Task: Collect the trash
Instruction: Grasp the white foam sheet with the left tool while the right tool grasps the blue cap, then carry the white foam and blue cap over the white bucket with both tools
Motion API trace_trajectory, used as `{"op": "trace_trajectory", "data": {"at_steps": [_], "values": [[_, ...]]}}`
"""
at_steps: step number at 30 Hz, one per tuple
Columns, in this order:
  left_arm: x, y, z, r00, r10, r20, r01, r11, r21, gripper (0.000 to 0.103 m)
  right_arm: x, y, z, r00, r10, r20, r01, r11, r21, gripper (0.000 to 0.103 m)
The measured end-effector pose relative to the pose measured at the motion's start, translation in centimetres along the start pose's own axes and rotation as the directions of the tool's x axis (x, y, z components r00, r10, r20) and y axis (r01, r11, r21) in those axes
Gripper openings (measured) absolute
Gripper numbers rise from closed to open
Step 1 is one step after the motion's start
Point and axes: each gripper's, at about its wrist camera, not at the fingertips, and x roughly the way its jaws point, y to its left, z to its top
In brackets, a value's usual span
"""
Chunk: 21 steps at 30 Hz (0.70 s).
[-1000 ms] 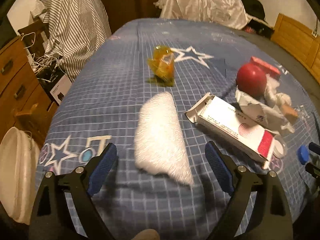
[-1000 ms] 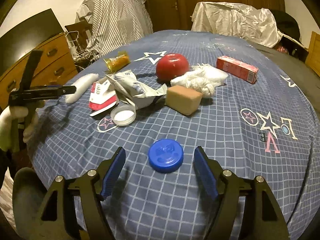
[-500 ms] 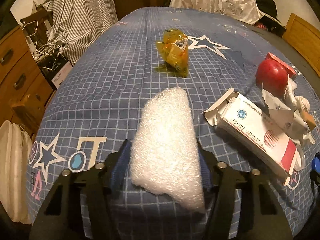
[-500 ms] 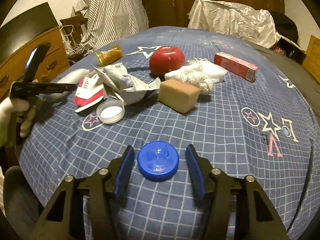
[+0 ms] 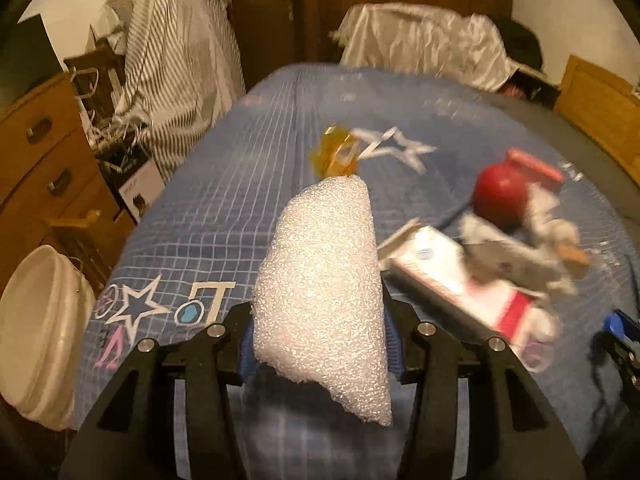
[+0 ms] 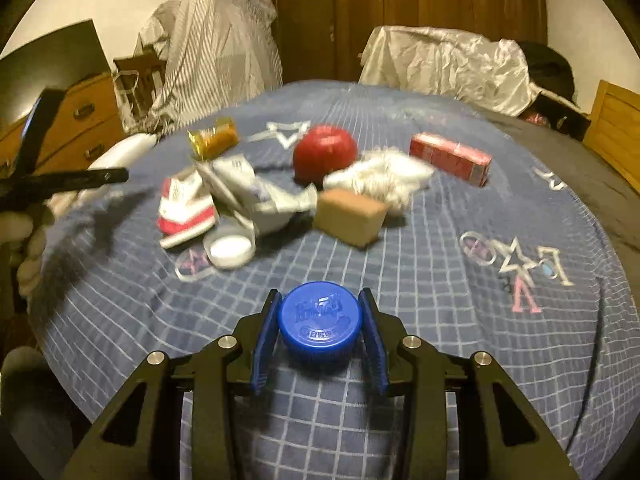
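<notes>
In our left gripper point(image 5: 320, 344) we've got the white foam piece point(image 5: 324, 280), jaws closing on both its sides, its ragged corner hanging lower right. Behind it on the blue checked bedspread point(image 5: 224, 208) sits a yellow wrapper point(image 5: 336, 154). At right, blurry: a red ball point(image 5: 500, 196) and a white-and-red carton point(image 5: 460, 288).

I saw dim, warm yellowish light in both views, motion blur over the clutter, and dark, curved fisheye corners.
</notes>
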Motion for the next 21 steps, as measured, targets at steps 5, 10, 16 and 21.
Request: {"op": "trace_trajectory", "data": {"at_steps": [5,10,16,21], "values": [[-4.8,-2.8,-1.2,0.995,-0.034,0.089,0.032,0.999,0.027,0.047,-3.4,0.3,1.4,0.995,-0.013,0.102,0.011,1.0,0.02,0.041],[-8.8,-6.4,-2.2,0.98,-0.086,0.178,0.076,0.995,0.064,0.047,-7.0,0.8,2.7,0.981,-0.026,0.194,0.023,1.0,0.02,0.041],[-12.0,-9.0,-2.7,0.954,-0.117,0.275,0.102,0.992,0.068,0.047,-11.4,1.2,4.0,0.952,-0.062,0.301,0.06,0.998,0.015,0.041],[-13.6,-10.9,-3.6,0.937,-0.125,0.325,0.104,0.991,0.081,0.047,-14.6,1.9,4.4,0.923,-0.097,0.373,0.103,0.995,0.003,0.041]]}}
